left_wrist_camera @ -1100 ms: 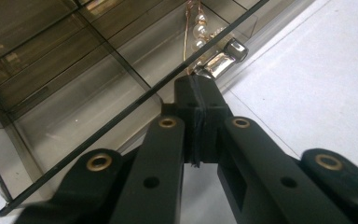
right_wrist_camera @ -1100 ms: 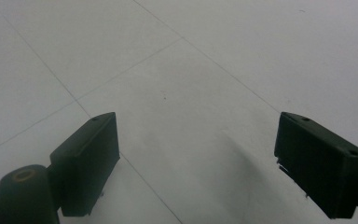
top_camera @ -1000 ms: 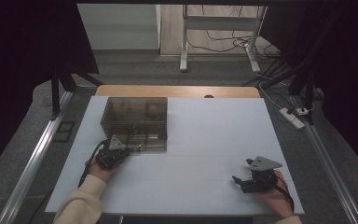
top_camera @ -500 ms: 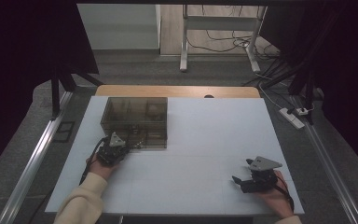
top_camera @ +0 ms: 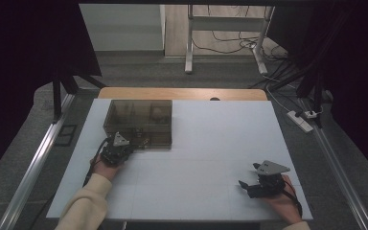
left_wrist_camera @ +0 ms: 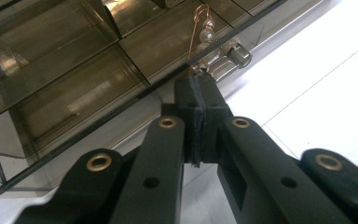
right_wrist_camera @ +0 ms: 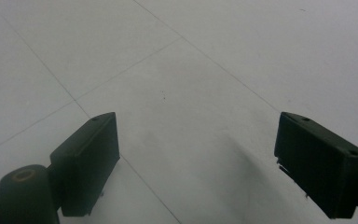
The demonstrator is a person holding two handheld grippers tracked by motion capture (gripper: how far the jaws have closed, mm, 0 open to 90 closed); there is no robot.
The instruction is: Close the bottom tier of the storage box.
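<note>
Left claw (left_wrist_camera: 198,91): jaws pressed fully together, tips right at the lower end of a thin gold wire earring with two white pearl beads (left_wrist_camera: 204,29). Can't tell whether the wire itself is pinched between the pads. The earring stands up at 12 o'clock from the tips, leaning on the front wall of the smoky translucent plastic compartment box (left_wrist_camera: 74,70). A small clear cylindrical knob (left_wrist_camera: 238,54) on the box front sits at 1 o'clock of the tips.

High view: left claw (top_camera: 124,147) at the box's (top_camera: 139,122) near edge, left corner. Box at 11 o'clock on the white counter (top_camera: 211,158).

Right claw (right_wrist_camera: 196,154): jaws wide apart, nothing between them, over bare counter (right_wrist_camera: 191,70) at 5 o'clock (top_camera: 249,184), well apart from the box.
</note>
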